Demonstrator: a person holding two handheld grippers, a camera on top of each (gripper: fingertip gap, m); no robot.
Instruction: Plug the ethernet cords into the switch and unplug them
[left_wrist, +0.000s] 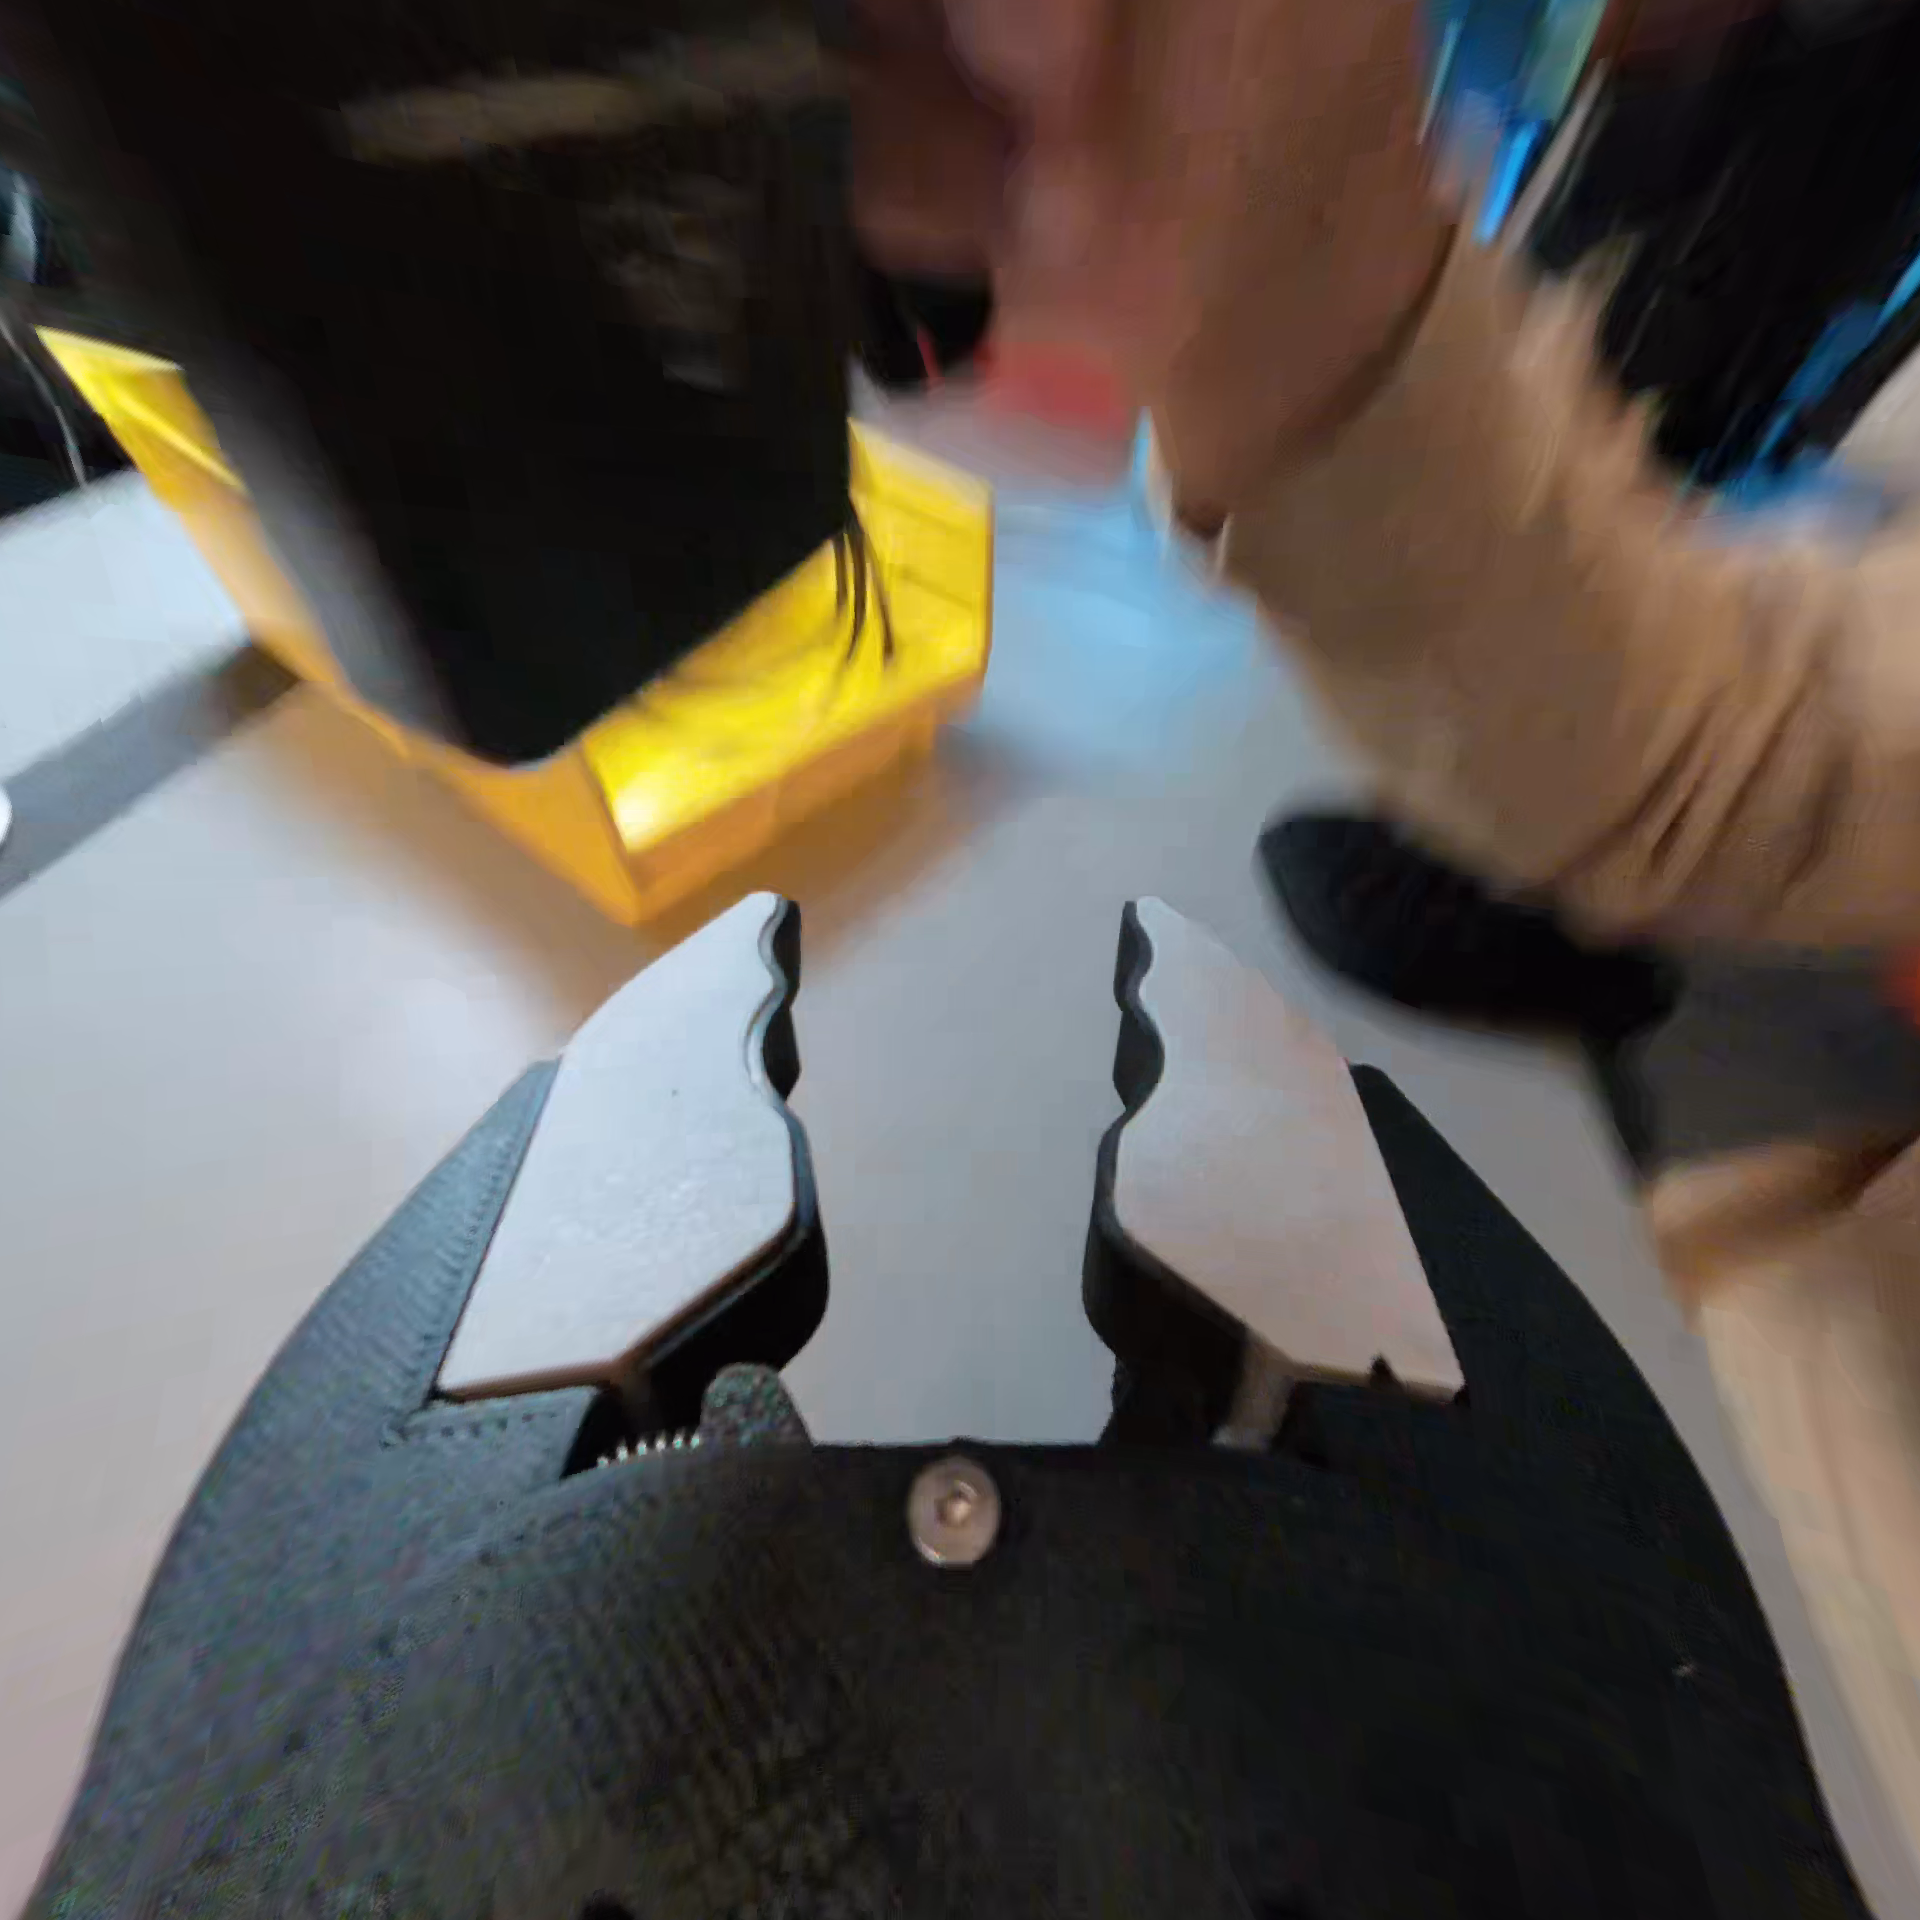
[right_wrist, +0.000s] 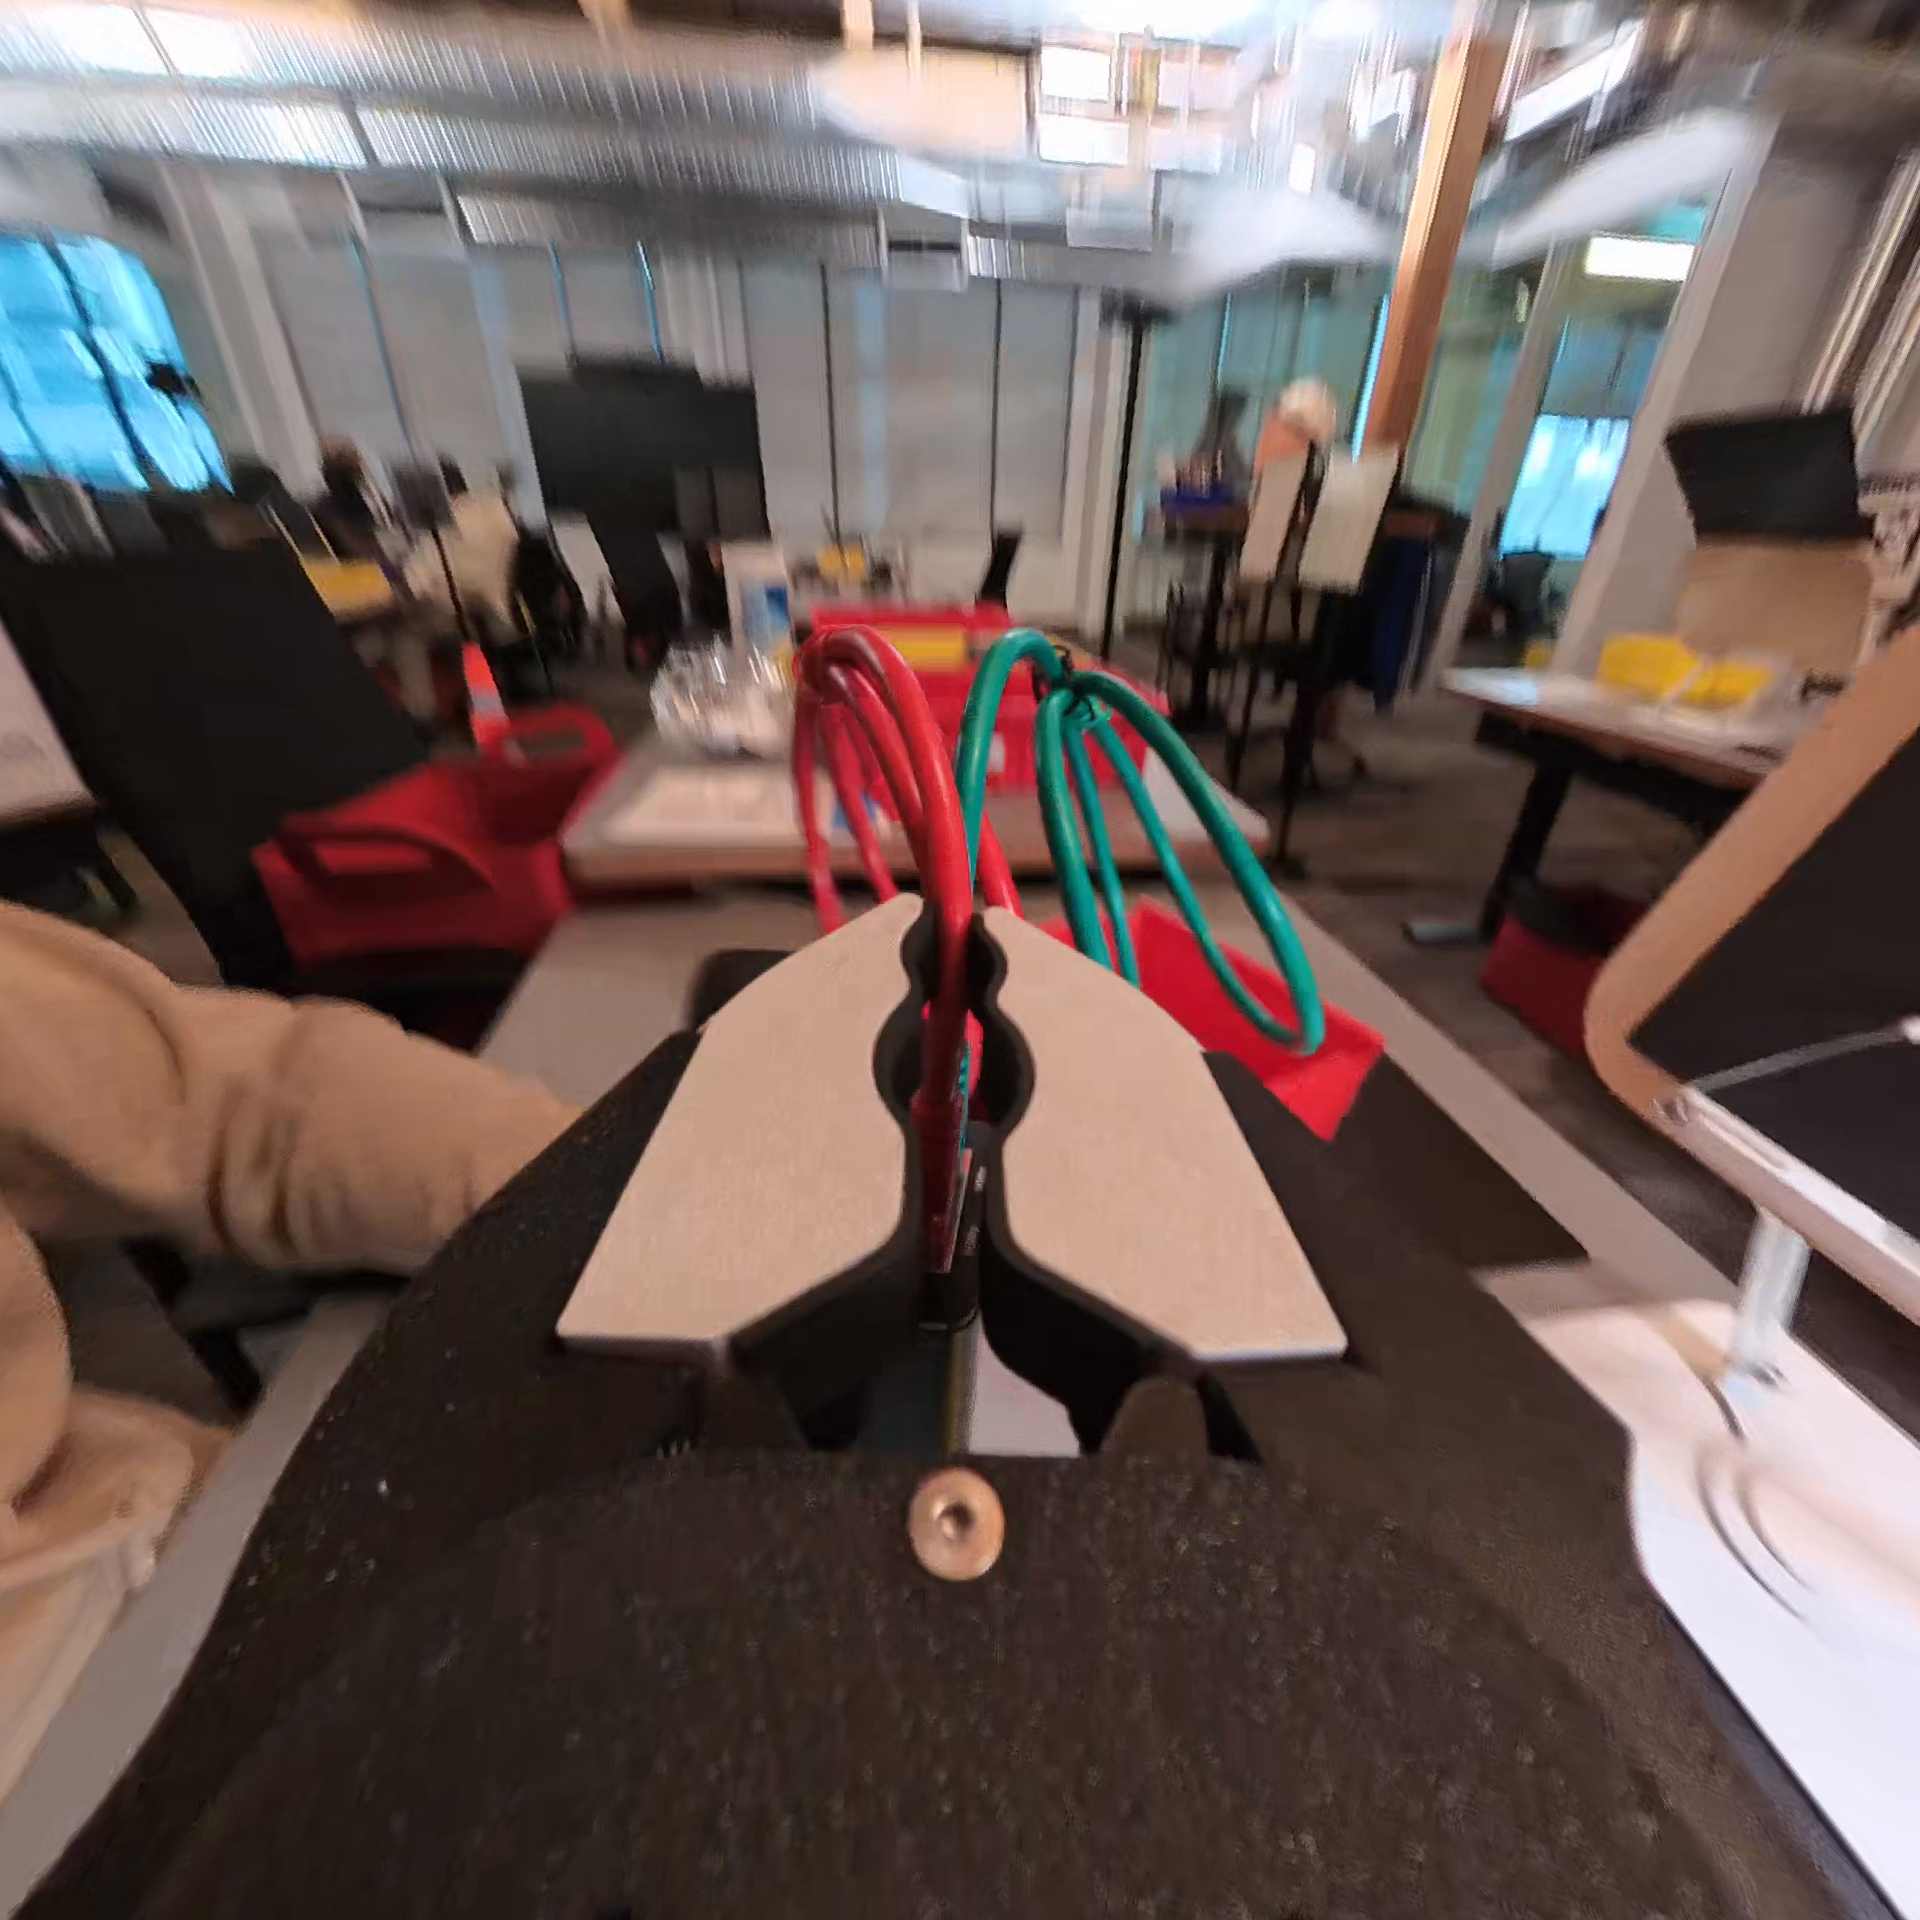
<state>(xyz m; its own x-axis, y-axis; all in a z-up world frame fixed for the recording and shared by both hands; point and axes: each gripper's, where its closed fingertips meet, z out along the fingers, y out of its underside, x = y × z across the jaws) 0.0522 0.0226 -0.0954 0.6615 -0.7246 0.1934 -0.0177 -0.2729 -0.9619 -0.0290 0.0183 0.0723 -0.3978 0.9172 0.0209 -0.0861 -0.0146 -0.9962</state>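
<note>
- The right gripper (right_wrist: 951, 935) is pinched tight on the red cord (right_wrist: 940, 831), its fingers squeezing the cable where it drops toward the plug end.
- The red loops arch up beyond the tips, and a green cord (right_wrist: 1164, 821) coils just beside them, both standing over a black block, probably the switch, though blur hides any ports.
- The left gripper (left_wrist: 958, 914) hangs over the table (left_wrist: 260, 1039) with jaws apart and nothing between them, near a yellow bin (left_wrist: 769, 748).
- The cord looks light and springy; the grip belongs low, on the stiff connector boot, since the cable itself would bend away.
</note>
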